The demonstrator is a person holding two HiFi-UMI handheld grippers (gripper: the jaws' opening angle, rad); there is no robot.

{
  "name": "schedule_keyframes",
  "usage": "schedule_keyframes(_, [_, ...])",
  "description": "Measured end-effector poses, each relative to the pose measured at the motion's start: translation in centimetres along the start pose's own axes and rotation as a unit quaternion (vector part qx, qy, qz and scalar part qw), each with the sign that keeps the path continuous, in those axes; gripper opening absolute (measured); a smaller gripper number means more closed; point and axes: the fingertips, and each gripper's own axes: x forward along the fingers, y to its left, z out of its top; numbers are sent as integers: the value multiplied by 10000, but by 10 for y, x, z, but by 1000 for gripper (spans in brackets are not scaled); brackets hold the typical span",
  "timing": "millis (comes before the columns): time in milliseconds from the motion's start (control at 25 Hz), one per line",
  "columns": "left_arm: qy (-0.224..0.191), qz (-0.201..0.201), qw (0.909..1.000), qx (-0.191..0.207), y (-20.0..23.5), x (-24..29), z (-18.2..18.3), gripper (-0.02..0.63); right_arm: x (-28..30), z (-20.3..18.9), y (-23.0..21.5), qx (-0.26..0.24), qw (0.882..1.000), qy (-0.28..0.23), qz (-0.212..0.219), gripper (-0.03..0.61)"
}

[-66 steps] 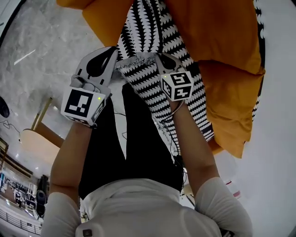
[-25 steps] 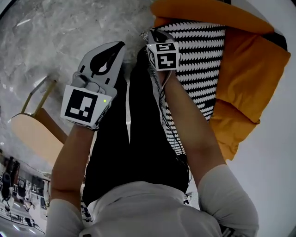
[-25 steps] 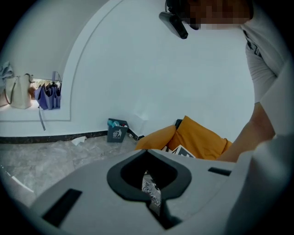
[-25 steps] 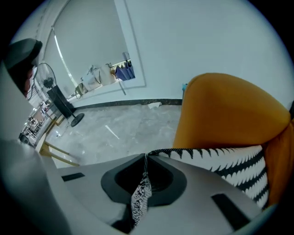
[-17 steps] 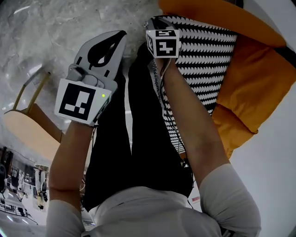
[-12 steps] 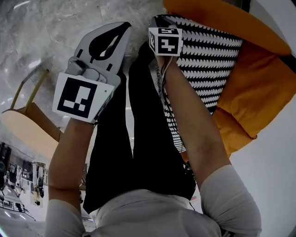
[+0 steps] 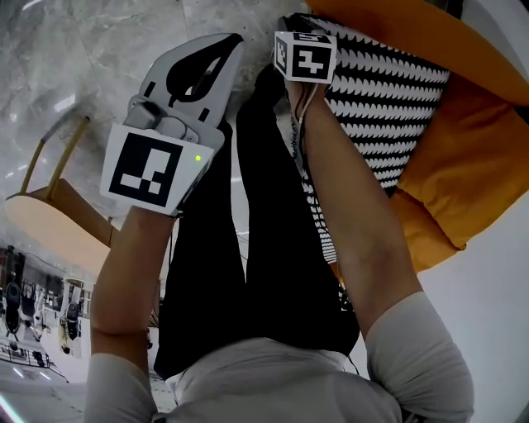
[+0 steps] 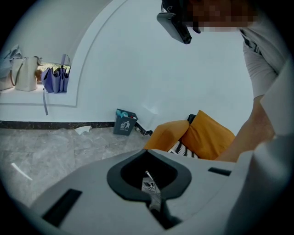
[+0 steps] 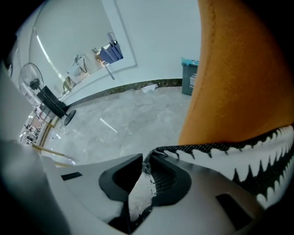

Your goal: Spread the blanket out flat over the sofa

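The black-and-white patterned blanket [image 7: 376, 103] lies over the orange sofa [image 7: 471, 165], its near edge hanging by my legs. My right gripper [image 7: 290, 21] is at the blanket's far left corner, mostly hidden behind its marker cube. In the right gripper view the blanket [image 9: 257, 172] edge runs into the right gripper [image 9: 147, 159]. Its jaws are opening, with pale cloth still pinched between them. My left gripper [image 7: 223, 45] hangs over the floor left of the sofa. It is shut and holds nothing, as the left gripper [image 8: 149, 160] view shows.
A wooden chair [image 7: 50, 223] stands on the marble floor at the left. A blue-grey bin [image 8: 124, 123] sits by the white wall, and bags [image 8: 54, 79] rest on a ledge. A standing fan [image 9: 36, 83] is far left. My black trousers [image 7: 256, 248] are against the sofa front.
Earlier both grippers held the blanket's edge up; the left has let go. Over the last second the right gripper carried its corner farther along the sofa, and the left gripper rose slightly.
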Motion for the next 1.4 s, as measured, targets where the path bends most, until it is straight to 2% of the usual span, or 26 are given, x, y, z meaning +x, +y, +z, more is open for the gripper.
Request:
schedule_keyframes(40, [19,-7,10000,10,-4,2,1,9,-1,0,1,-17,10000,-8,94,87])
schedule_keyframes(200, [47,-24,10000,59,3,-5,-10,9,10,-6,24,-104,9995,-43,304,130])
schedule_keyframes(400, [-167,-9,9998,121,5,-21,8,9,-11,2,43,-127,9990,-100,421,132])
schedule_keyframes(640, [-255,-8,9993,268,-24,-62,48,9,-85,12,65,-218,9976,-275,601,135])
schedule_keyframes(920, [-665,-64,9963,540,-64,-127,119,9,-225,62,95,-504,9891,-1100,836,135])
schedule_keyframes(1080, [-938,-204,9918,841,-95,-175,175,9,-326,102,106,-493,9799,-1742,841,133])
schedule_keyframes(1240, [-1222,-238,9868,1034,-120,-237,226,9,-434,144,135,-686,9637,-2416,909,133])
schedule_keyframes(1400, [-1550,-402,9772,1395,-153,-290,277,9,-544,181,152,-1041,9402,-3136,832,121])
